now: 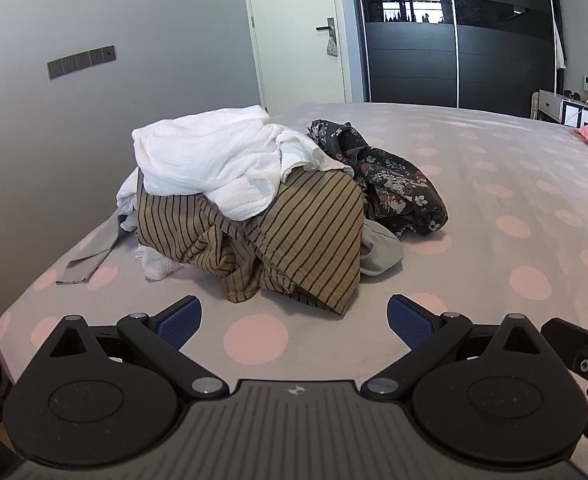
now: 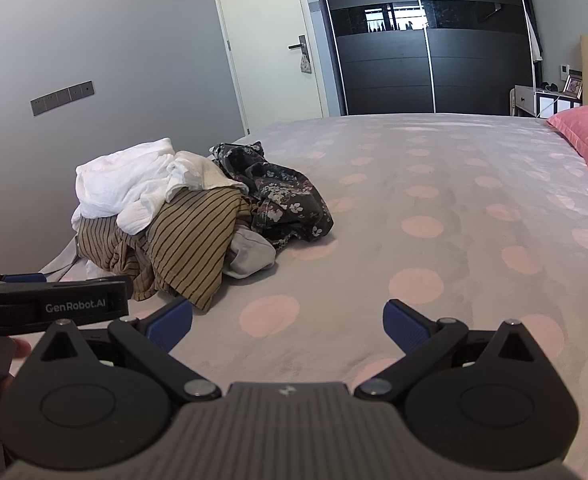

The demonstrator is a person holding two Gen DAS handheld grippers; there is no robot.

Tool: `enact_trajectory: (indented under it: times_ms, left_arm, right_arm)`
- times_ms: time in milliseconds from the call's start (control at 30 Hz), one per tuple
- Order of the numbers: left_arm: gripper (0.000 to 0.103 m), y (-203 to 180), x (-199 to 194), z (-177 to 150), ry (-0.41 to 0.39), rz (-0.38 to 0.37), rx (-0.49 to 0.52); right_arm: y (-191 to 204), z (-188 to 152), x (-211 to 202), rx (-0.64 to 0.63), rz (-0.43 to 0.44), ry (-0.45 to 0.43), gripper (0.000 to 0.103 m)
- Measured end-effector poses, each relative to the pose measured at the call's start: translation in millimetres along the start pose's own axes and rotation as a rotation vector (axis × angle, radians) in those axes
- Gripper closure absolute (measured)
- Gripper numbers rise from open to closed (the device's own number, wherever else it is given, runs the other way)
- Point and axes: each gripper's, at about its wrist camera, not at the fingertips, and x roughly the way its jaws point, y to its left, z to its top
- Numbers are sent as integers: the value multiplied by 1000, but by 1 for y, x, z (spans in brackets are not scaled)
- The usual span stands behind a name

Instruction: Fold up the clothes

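Observation:
A heap of clothes lies on the bed's left side. On top is a white crinkled garment point(image 1: 214, 160) point(image 2: 126, 184), under it a tan black-striped garment point(image 1: 294, 240) point(image 2: 190, 240), to the right a dark floral garment point(image 1: 394, 184) point(image 2: 286, 196), and grey pieces point(image 1: 378, 252) point(image 2: 250, 256) stick out below. My left gripper point(image 1: 294, 320) is open, just short of the striped garment's hem, nothing between its blue pads point(image 1: 180, 322). My right gripper point(image 2: 288, 322) is open over bare bedcover, right of the heap. The left gripper's body point(image 2: 50, 304) shows at the right wrist view's left edge.
The bed has a grey cover with pink dots point(image 1: 494, 220) point(image 2: 434, 208) that stretches bare to the right. A pink pillow point(image 2: 586, 140) lies at far right. A grey wall point(image 1: 94, 120) runs along the bed's left edge. Door, dark wardrobe point(image 1: 454, 40) and a side table stand beyond.

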Motion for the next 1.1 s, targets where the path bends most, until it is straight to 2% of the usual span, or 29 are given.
enact_trajectory:
  times_ms: [167, 600, 1100]
  left_arm:
    - [1, -5, -4, -4, -27, 7, 36]
    - [2, -3, 3, -1, 21, -25, -11]
    - [2, -5, 4, -3, 41, -31, -10]
  right_arm:
    - [3, -1, -1, -4, 14, 5, 1]
    - [1, 0, -2, 8, 10, 3, 1]
    - [1, -1, -4, -9, 1, -9, 1]
